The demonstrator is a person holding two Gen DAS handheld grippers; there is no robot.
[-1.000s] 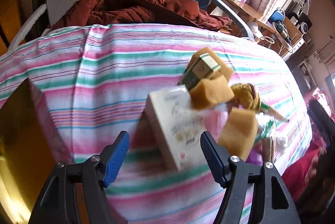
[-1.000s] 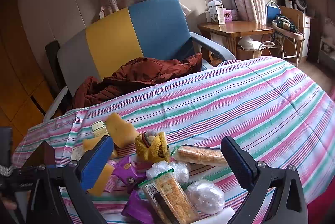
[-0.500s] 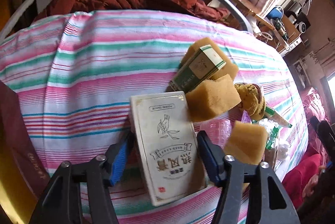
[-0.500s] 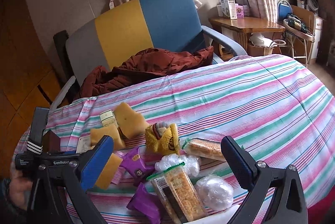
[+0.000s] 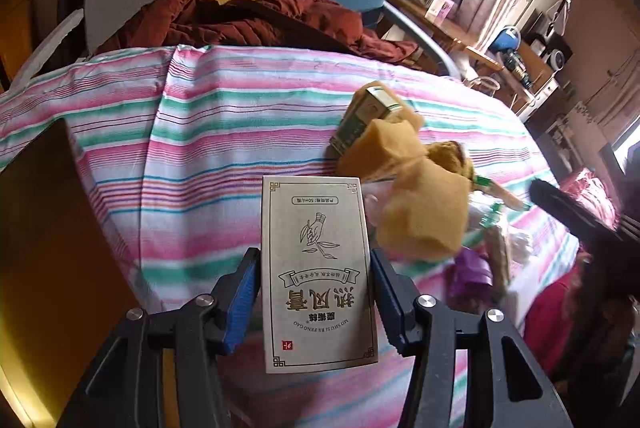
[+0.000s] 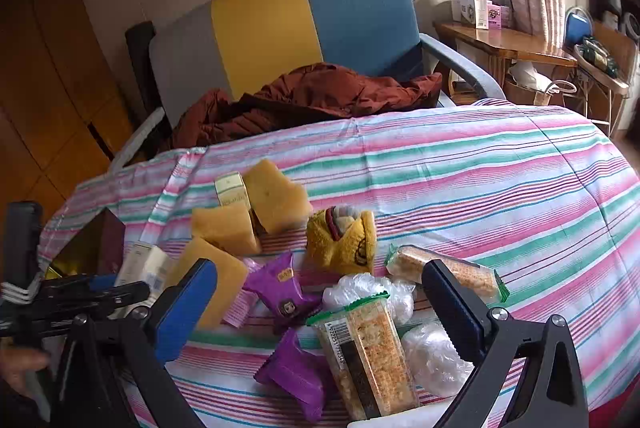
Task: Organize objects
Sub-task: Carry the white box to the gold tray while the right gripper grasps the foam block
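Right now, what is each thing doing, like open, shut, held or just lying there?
Left gripper: shut on the white box.
White box: held, closed, lifted off the cloth.
Right gripper: open, holding nothing.
Rice cracker pack: sealed, lying between the open jaws.
Purple snack packets: sealed, lying flat.
Yellow sponges: loose in the pile.
Green carton: closed, leaning on the sponges.

My left tool (image 5: 316, 302) is gripping the flat cream box (image 5: 318, 268) by its long sides, printed face up, lifted off the striped table (image 5: 224, 132). Yellow sponges (image 6: 276, 196), a green carton (image 5: 366, 118), purple packets (image 6: 282, 288) and wrapped biscuit packs (image 6: 368, 344) are lying heaped together.
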